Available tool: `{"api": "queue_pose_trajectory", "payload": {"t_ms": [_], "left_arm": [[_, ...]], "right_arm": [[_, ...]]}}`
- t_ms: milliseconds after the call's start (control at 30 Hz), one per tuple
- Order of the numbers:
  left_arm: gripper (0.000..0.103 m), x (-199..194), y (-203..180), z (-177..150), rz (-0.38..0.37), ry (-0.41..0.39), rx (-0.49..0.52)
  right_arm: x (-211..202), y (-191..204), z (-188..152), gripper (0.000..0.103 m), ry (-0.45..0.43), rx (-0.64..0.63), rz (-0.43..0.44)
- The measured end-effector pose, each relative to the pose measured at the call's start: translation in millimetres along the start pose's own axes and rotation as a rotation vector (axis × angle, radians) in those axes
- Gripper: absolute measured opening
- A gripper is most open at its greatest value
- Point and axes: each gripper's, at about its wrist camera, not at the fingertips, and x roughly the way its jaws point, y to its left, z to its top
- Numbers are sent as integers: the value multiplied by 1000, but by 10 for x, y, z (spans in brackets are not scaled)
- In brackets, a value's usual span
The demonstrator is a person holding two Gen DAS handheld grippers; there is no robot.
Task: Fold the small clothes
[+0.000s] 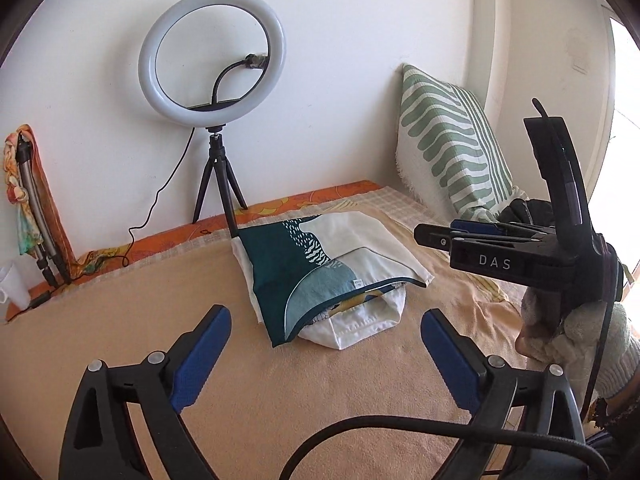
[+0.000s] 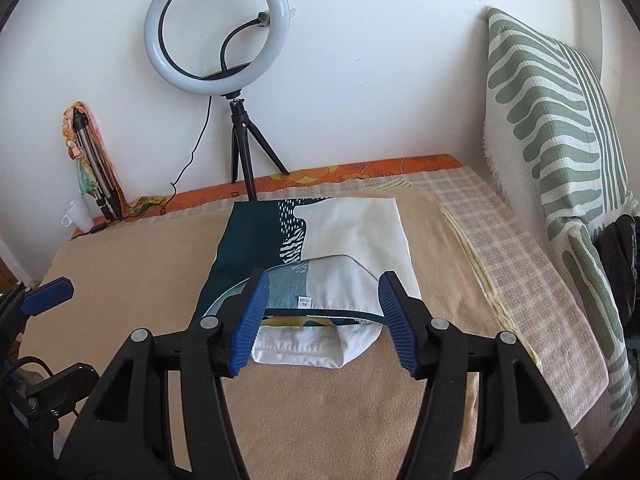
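The folded shirt is lying on the tan blanket, its long axis running from the near edge toward the ring light. The right gripper is hovering over its near edge, fingers spread and holding nothing. The left gripper is standing short of it, likewise released. A white layer is protruding beneath; its form is unclear.

Teal-and-white garment, green-striped pillow, beige blanket.
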Motion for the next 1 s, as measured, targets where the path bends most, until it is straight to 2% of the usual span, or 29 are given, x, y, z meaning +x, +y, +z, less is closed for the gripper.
{"api": "queue_pose_trajectory", "payload": {"t_ms": [133, 167, 267, 533, 633, 733, 833, 1000], "left_arm": [[100, -95, -22, -108, 4, -9, 17], [102, -111, -25, -134, 7, -11, 21], [103, -112, -21, -201, 20, 3, 26], [103, -111, 56, -416, 65, 33, 3], [103, -82, 98, -501, 68, 49, -18], [103, -27, 95, -532, 87, 88, -2], [103, -59, 83, -560, 121, 76, 24], [103, -101, 112, -564, 126, 69, 10]], "right_arm": [[-51, 76, -116, 62, -8, 1, -19], [-54, 101, -144, 71, -11, -4, -29], [-94, 167, -237, 84, -38, -9, -34], [-41, 200, -362, 87, -36, 40, -42], [-25, 222, -404, 96, -60, 45, -58], [-3, 274, -429, 97, -77, 32, -71], [35, 342, -432, 103, -71, -2, -74], [54, 367, -474, 103, -74, -8, -84]]}}
